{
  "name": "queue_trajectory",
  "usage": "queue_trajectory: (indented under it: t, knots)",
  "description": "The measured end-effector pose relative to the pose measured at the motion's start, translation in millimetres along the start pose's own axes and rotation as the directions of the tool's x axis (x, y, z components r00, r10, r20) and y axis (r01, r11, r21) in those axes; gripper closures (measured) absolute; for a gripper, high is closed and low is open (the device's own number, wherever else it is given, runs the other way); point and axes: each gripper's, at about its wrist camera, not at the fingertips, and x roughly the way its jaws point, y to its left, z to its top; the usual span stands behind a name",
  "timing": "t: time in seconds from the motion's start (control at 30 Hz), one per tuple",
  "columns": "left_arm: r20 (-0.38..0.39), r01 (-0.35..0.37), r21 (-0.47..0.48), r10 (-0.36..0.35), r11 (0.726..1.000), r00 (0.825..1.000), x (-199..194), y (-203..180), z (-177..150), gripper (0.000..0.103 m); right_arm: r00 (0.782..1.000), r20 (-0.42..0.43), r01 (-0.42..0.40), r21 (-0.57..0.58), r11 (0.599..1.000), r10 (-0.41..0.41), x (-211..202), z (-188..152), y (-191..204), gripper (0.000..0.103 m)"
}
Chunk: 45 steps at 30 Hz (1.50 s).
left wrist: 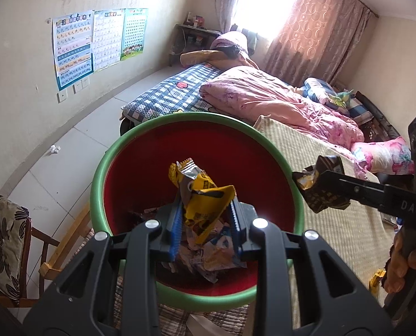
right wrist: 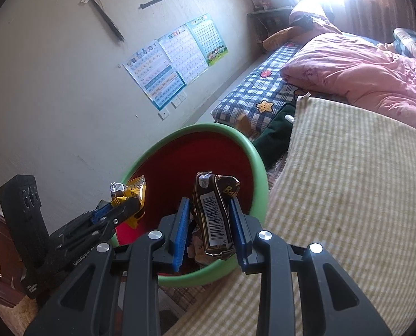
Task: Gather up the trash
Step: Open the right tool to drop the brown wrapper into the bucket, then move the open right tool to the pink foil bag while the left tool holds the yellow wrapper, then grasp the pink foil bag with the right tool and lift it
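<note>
A round bin with a green rim (left wrist: 98,184) (right wrist: 260,165) and red inside stands on the bed's edge, with several crumpled wrappers (left wrist: 208,257) at its bottom. My left gripper (left wrist: 206,210) is shut on a yellow snack wrapper (left wrist: 205,198) (right wrist: 135,193) and hangs over the bin's opening. My right gripper (right wrist: 210,210) is shut on a dark brown wrapper (right wrist: 215,212) (left wrist: 318,184) with a barcode, over the bin's right rim. In the left wrist view the right gripper (left wrist: 320,179) comes in from the right, a hand (left wrist: 407,254) on its handle.
The bin rests beside a yellow striped mat (right wrist: 348,182) on the bed, with a pink quilt (left wrist: 278,98) and checked blanket (left wrist: 168,95) behind. A crumpled paper ball (left wrist: 55,149) lies on the tiled floor by the wall. A wooden chair (left wrist: 9,240) stands at the left.
</note>
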Motion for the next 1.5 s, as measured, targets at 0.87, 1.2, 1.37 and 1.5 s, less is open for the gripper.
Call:
queue_trajectory:
  t: [0.87,1.2,1.37,1.5]
  knots:
    - [0.059,-0.03,0.057,0.027,0.998,0.998,1.4,-16.5,3.9,0.038,0.981,0.157,0.113,0.008,0.994,-0.113,-43.9,21.1,-14.9,0.041]
    - [0.073,-0.009,0.093,0.003,0.996,0.997,-13.0,-68.7,-15.1,0.034,0.836,0.106,0.491,0.295,0.82,-0.539,-113.0,17.9,-221.8,0.033]
    - [0.043,-0.008,0.083,0.004,0.997,0.999,-14.7,-94.5,-30.5,0.034,0.817,-0.071,0.557,0.354,0.752,-0.572,-86.9,13.8,-310.9,0.034]
    - [0.006,0.023,0.071,-0.023,0.997,1.0,-16.8,-122.6,-47.4,0.033,0.833,-0.11,0.547,0.316,0.775,-0.543,-68.2,9.8,-329.6,0.042]
